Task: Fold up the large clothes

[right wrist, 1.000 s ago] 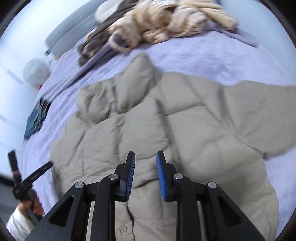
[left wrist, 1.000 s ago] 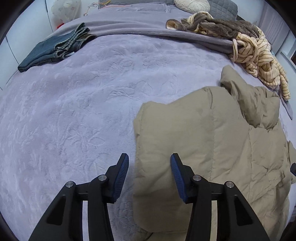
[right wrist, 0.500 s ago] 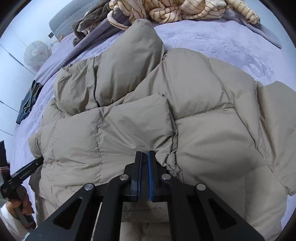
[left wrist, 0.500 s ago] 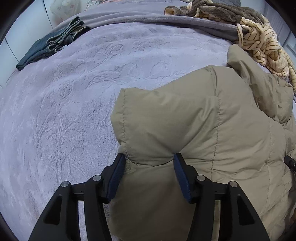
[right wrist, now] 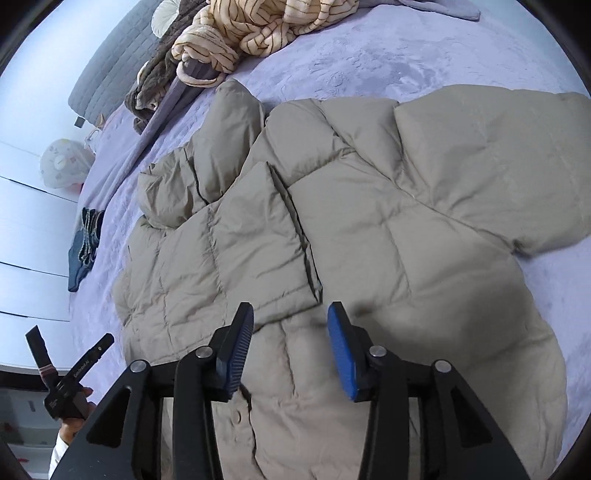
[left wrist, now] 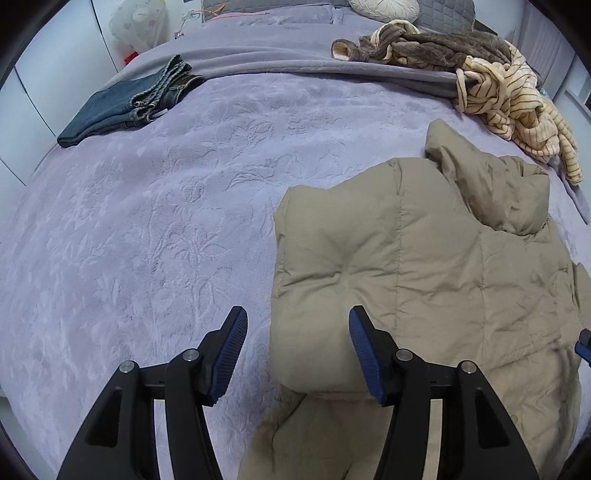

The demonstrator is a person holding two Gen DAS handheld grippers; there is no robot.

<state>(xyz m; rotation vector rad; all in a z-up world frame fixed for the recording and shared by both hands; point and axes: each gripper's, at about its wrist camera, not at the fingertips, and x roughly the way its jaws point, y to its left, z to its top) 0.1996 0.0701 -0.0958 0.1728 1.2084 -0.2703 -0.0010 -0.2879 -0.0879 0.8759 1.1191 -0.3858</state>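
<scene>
A wide bed [left wrist: 155, 229] covered by a lilac plush bedspread with an embossed leaf pattern fills the room. A grey quilted headboard [left wrist: 447, 11] runs along its far end, with a round pale cushion [left wrist: 384, 5] against it. Pale, panelled walls [left wrist: 22, 96] stand beside the bed. Light is soft, cool and even.

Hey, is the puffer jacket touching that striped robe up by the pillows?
Apart. The left wrist view shows bare purple bedspread between the tan puffer jacket and the striped robe.
</scene>
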